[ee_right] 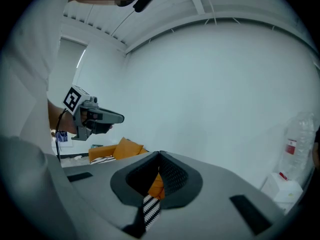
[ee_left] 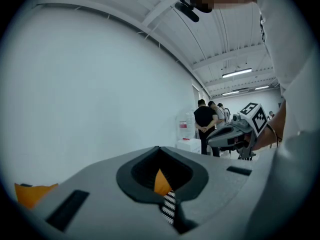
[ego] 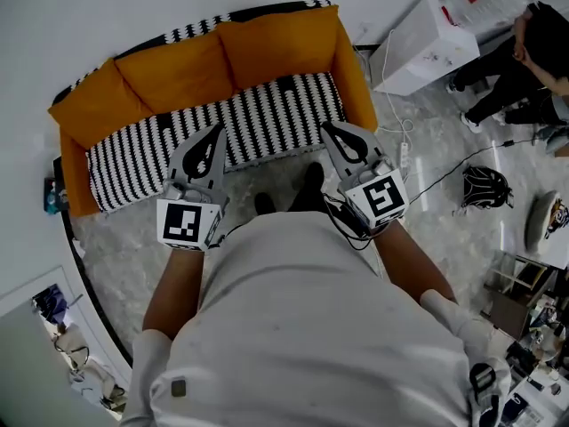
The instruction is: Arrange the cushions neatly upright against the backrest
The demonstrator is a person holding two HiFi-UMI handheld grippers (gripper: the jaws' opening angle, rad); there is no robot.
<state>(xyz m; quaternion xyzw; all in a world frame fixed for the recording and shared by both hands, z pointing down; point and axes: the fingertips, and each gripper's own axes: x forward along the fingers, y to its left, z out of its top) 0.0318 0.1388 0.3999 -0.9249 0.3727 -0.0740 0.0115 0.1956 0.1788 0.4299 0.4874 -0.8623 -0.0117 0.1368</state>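
In the head view two orange cushions, the left cushion [ego: 173, 74] and the right cushion [ego: 276, 43], stand side by side against the sofa's backrest. Below them lies the black-and-white striped seat [ego: 258, 118]. My left gripper [ego: 218, 130] and right gripper [ego: 325, 126] hover over the seat's front edge, both shut and holding nothing. They are apart from the cushions. In the left gripper view the left gripper [ee_left: 159, 148] points up at a white wall. The right gripper view shows the right gripper [ee_right: 159, 153] with its jaws together and a bit of orange sofa [ee_right: 125, 148] behind.
Orange armrests [ego: 354, 78] close the sofa's ends. A white box [ego: 427, 47], a power strip [ego: 404, 154] with cables and a black bag [ego: 484, 187] lie on the floor to the right. A person in black [ego: 524, 60] stands at the far right.
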